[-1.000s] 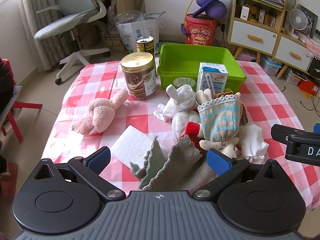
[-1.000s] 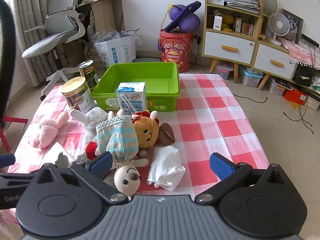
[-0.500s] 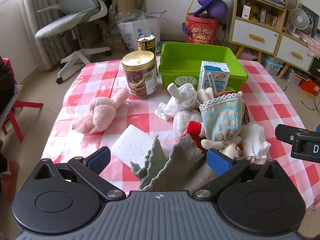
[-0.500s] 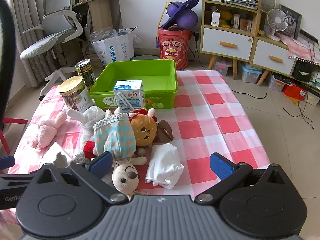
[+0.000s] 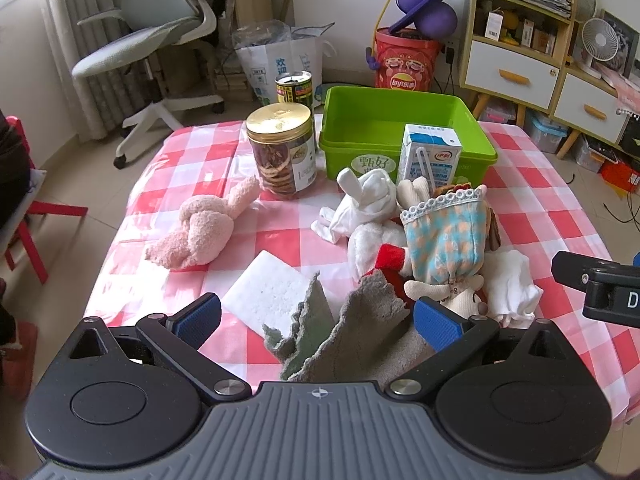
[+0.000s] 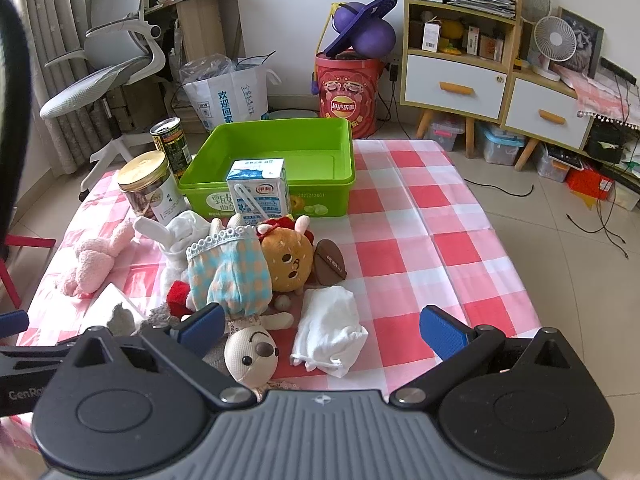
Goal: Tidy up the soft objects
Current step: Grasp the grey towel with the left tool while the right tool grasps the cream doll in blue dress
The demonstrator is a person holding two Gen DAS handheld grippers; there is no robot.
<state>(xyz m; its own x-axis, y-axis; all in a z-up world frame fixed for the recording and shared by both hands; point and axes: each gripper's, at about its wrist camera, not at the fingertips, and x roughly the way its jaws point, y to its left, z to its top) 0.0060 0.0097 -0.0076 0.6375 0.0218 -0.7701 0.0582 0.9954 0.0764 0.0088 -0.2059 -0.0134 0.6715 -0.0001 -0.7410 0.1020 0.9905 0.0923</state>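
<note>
Nothing has been sorted yet, by the look of it: the bright green plastic bin (image 6: 276,152) at the far side of the table (image 6: 420,240), which wears a red-and-white checked cloth, holds nothing that can be seen, and every soft thing lies on the cloth in front of it. The left hand-held gripper (image 5: 318,316) hangs with its blue-padded jaws wide apart over a crumpled grey fleece cloth (image 5: 352,332) at the near edge, gripping nothing. The right hand-held gripper (image 6: 320,330) is equally wide and bare, above a folded white cotton cloth (image 6: 330,330) and the round cream head of a knitted doll (image 6: 250,354).

The step in hand seems to be choosing a first pick. A sensible next move would be to lower one gripper onto a loose item at the pile's edge, the white cloth or the grey fleece, pinching a thick fold so the limp fabric does not slip out, then carry it to the bin.

The pile itself is tangled: the doll's blue-and-orange checked dress with lace trim (image 6: 228,272) overlaps a plush brown burger toy (image 6: 290,262), with a white knotted cloth (image 5: 368,200) behind. A fuzzy pink knotted plush (image 5: 200,232) lies apart to the left, beside a flat white sponge-like pad (image 5: 268,292).

The rigid things likely stay out: a blue-and-white milk carton (image 6: 260,192) touching the bin's front wall, a clear gold-lidded jar (image 5: 282,152), and a printed tin can (image 5: 294,88)
</note>
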